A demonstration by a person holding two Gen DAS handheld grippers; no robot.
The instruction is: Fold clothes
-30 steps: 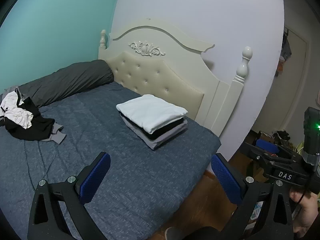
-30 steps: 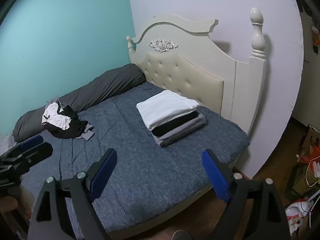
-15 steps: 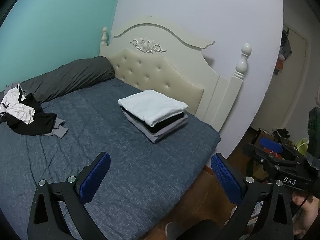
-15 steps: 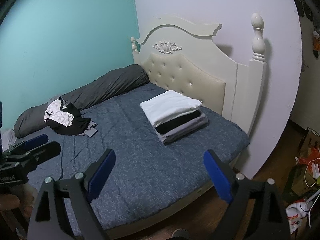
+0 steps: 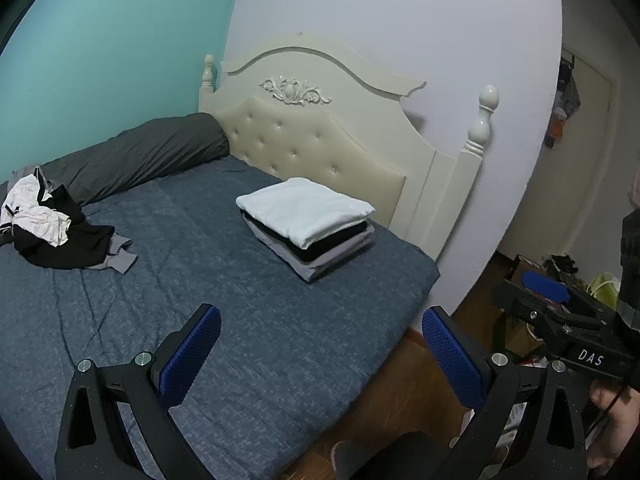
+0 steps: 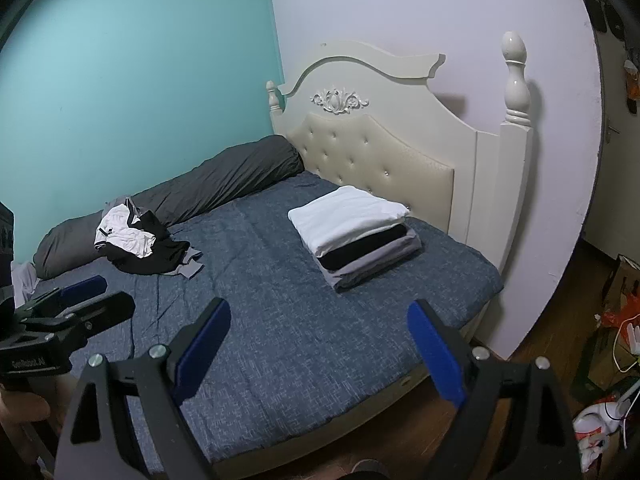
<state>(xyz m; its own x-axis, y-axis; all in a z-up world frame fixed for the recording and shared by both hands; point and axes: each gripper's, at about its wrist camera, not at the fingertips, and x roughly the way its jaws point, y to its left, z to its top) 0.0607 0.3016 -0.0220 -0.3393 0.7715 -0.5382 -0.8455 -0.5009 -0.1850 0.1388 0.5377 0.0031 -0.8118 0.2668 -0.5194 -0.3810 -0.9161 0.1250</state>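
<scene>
While both tools pull back slightly from bed (image 5: pixel 280 320), left tool (image 5: pixel 320 344) and right tool (image 6: pixel 318 340) hang released, empty. Folded stack (image 6: pixel 352 232) near headboard; unfolded pile (image 6: pixel 140 244) far side, next.

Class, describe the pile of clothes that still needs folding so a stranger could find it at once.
Start at the bed with the blue cover. Follow the long grey bolster along the teal wall. In front of it lies the crumpled heap of black, white and grey garments, unlike the neat folded stack by the headboard.
</scene>
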